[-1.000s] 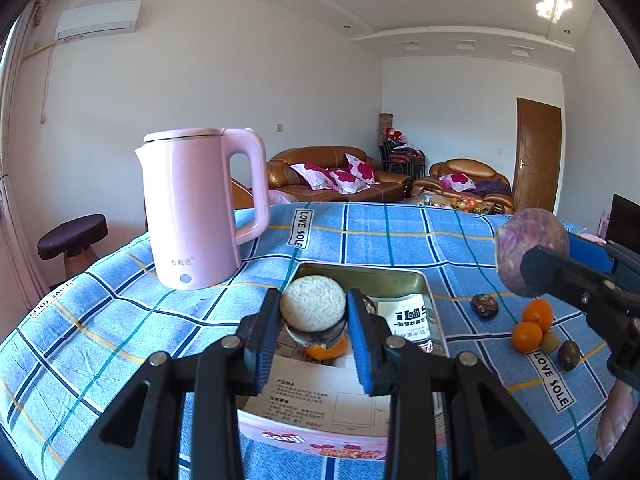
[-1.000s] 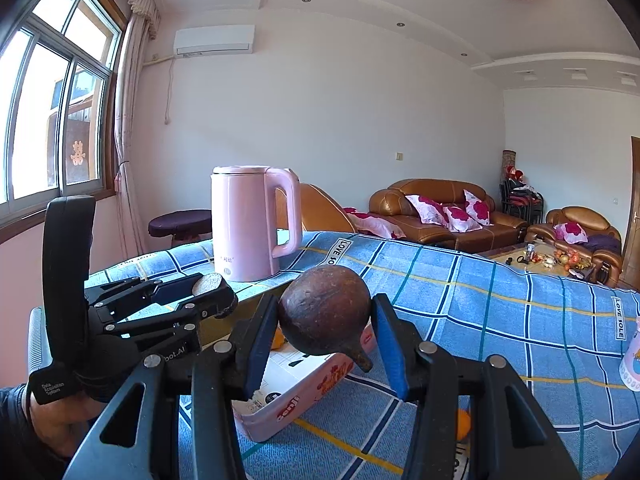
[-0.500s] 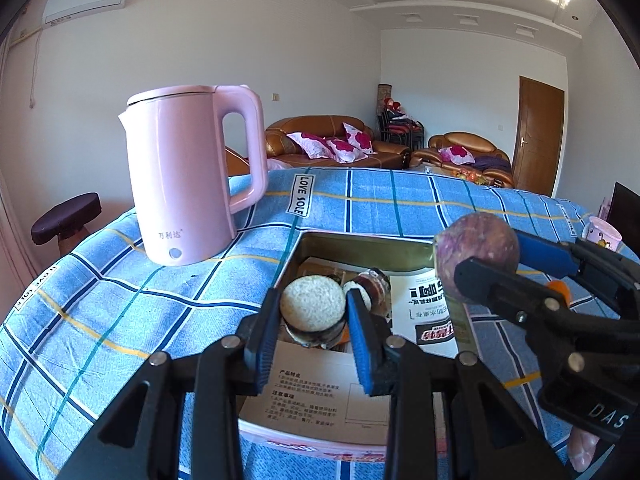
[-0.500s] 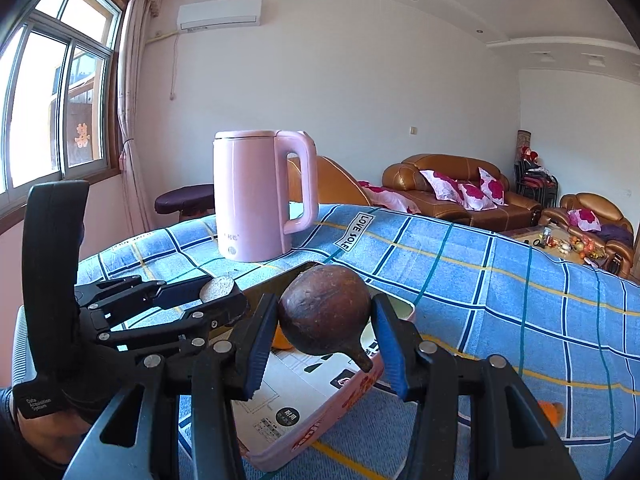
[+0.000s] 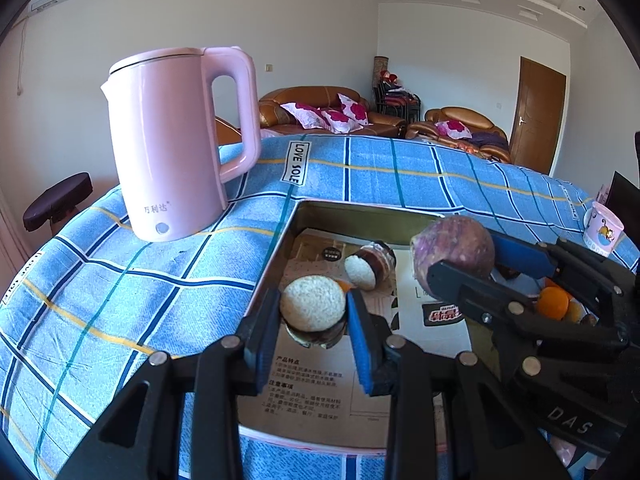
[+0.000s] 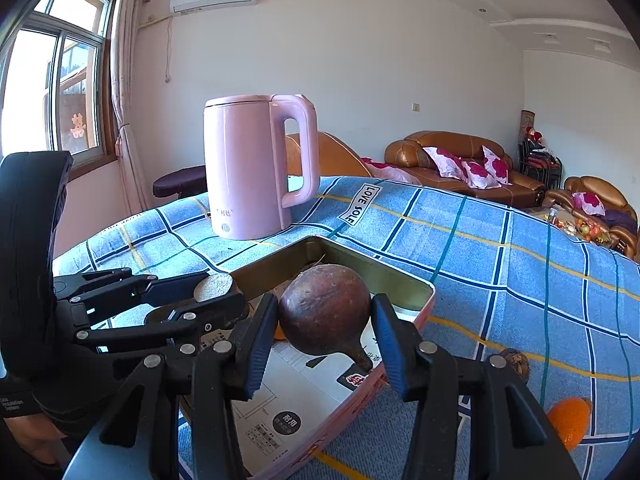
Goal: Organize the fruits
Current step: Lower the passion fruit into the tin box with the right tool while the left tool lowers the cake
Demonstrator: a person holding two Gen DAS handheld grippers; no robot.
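My left gripper [image 5: 312,306] is shut on a cut fruit half [image 5: 313,314] with dark skin and a white face. It hangs over the near left part of the pink-rimmed tin tray [image 5: 288,220]. A second cut half [image 5: 362,270] lies on the paper lining inside. My right gripper [image 6: 325,314] is shut on a round dark purple-brown fruit [image 6: 324,304] with a short stem, just above the tray [image 6: 404,280]. In the left wrist view that round fruit [image 5: 452,252] hovers over the tray's right side. The left gripper [image 6: 212,294] shows at the left of the right wrist view.
A tall pink kettle [image 5: 176,144] stands on the blue checked cloth [image 5: 120,280] left of the tray. Oranges [image 5: 552,302] and small dark fruits [image 6: 516,362] lie on the cloth to the right. A printed cup [image 5: 604,228] sits at the far right edge.
Both grippers have sunk and moved forward over the tray, each still holding its fruit. The right gripper has come in from the right, closer to the left one.
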